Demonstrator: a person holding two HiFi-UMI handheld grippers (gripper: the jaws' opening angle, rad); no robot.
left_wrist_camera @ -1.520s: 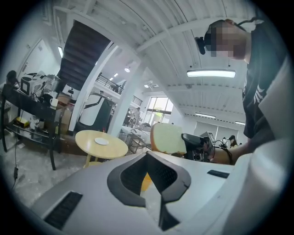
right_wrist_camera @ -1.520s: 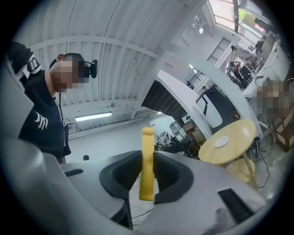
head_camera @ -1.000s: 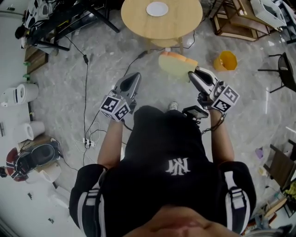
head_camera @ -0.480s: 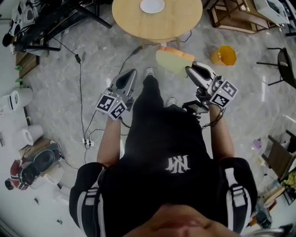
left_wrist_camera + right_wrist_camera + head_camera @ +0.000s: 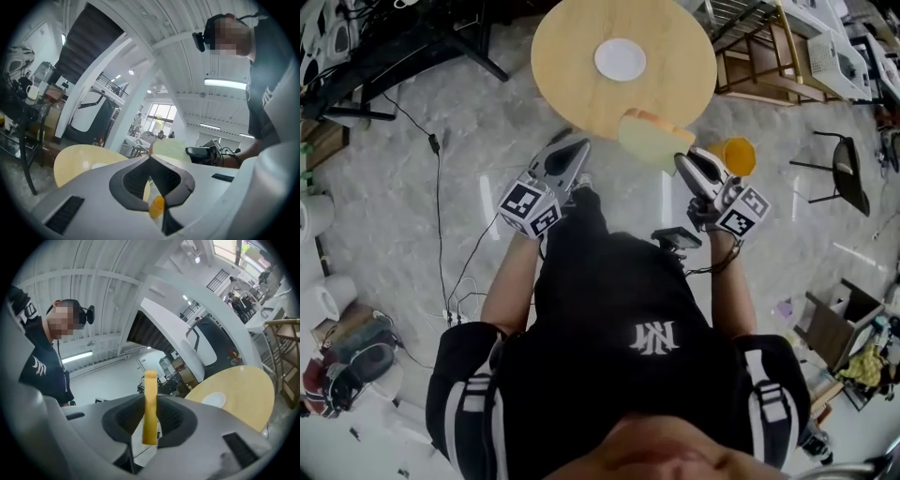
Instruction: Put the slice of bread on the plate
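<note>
A pale slice of bread (image 5: 649,141) with an orange-brown crust hangs in the air at the near edge of the round wooden table (image 5: 572,66). My right gripper (image 5: 680,159) is shut on the slice's right side. In the right gripper view the bread (image 5: 150,404) shows edge-on, pinched between the pads, with the table (image 5: 243,385) and white plate (image 5: 214,400) ahead. The plate (image 5: 620,59) lies empty at the table's middle. My left gripper (image 5: 578,144) hovers left of the bread, shut on nothing. In the left gripper view its tips (image 5: 150,157) meet, and the bread (image 5: 169,148) shows beyond them.
An orange bucket (image 5: 735,156) stands on the marble floor just right of the right gripper. A wooden frame (image 5: 759,56) sits right of the table and a black chair (image 5: 848,173) farther right. Cables (image 5: 441,197) trail across the floor at the left, near black stand legs (image 5: 441,37).
The person has walked toward the table. Both grippers and the bread came with them, and the bread now overlaps the table's near edge. The grip on the bread is unchanged.
</note>
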